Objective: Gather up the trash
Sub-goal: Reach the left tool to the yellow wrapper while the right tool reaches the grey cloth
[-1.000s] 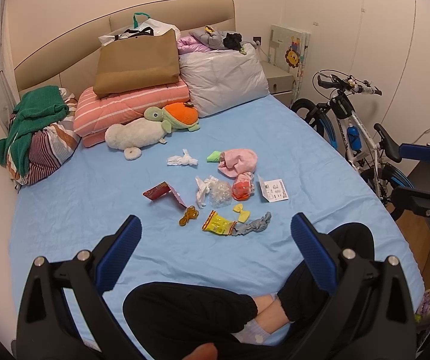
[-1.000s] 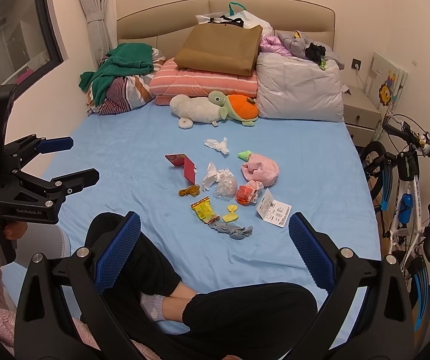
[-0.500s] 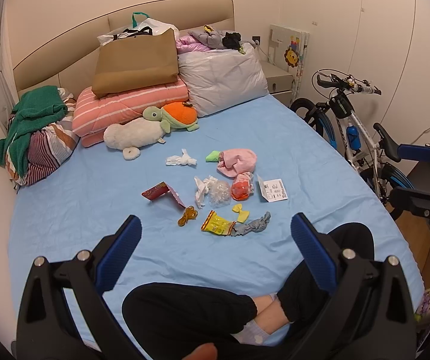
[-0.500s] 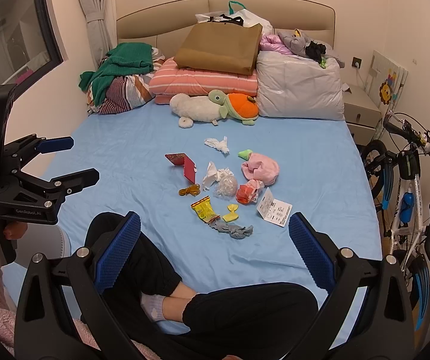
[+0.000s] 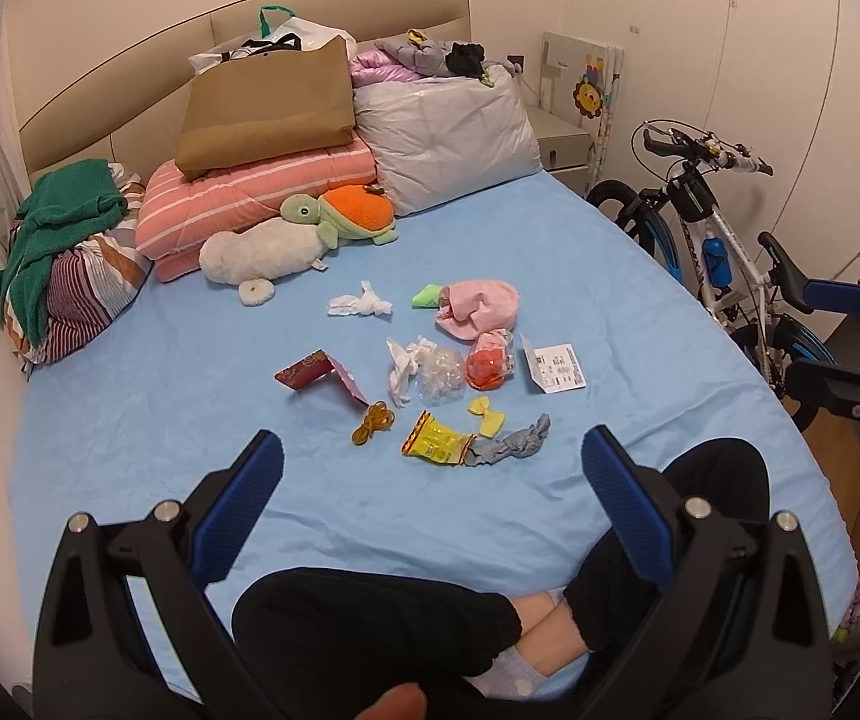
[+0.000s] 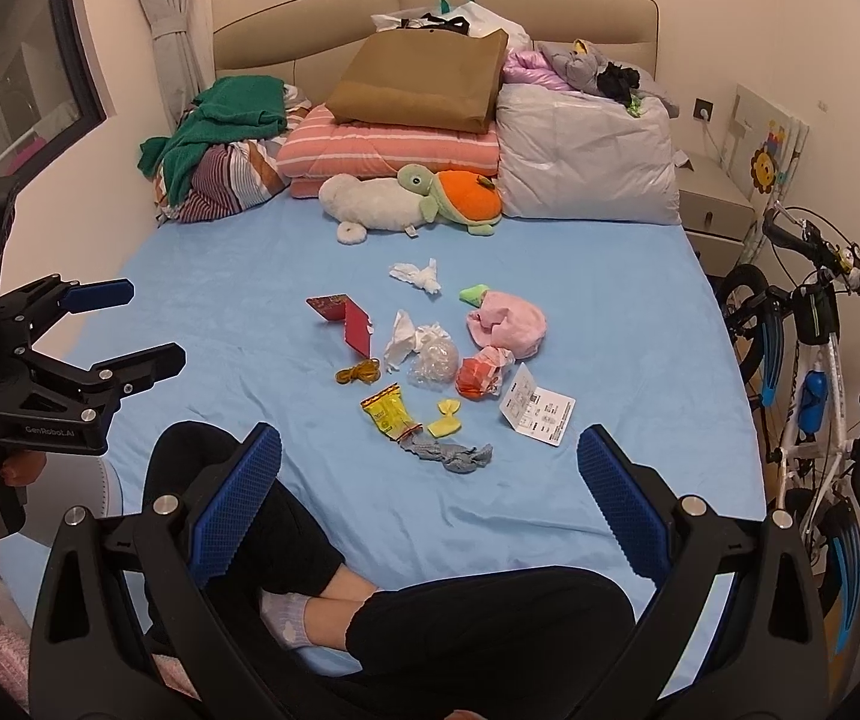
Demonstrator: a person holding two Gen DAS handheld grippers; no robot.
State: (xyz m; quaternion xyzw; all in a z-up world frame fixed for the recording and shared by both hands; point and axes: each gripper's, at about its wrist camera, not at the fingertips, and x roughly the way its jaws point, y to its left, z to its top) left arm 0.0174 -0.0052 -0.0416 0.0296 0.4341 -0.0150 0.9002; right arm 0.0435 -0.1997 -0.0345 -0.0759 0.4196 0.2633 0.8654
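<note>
Trash lies scattered mid-bed on the blue sheet (image 5: 129,420): a white tissue (image 5: 360,305), a red envelope (image 5: 324,375), crumpled clear plastic (image 5: 439,373), an orange wrapper (image 5: 490,360), a yellow snack packet (image 5: 437,445), a white printed tag (image 5: 556,367), a grey rag (image 5: 514,447) and a pink cloth (image 5: 481,309). The same heap shows in the right wrist view, with the yellow snack packet (image 6: 387,414) nearest. My left gripper (image 5: 433,477) is open and empty, hovering short of the heap. My right gripper (image 6: 430,468) is open and empty too.
A person's crossed legs in black trousers (image 5: 381,618) sit under both grippers. Pillows, a brown paper bag (image 5: 267,108) and a plush turtle (image 5: 339,222) line the headboard. A bicycle (image 5: 712,240) stands right of the bed. Folded clothes (image 6: 219,138) lie back left.
</note>
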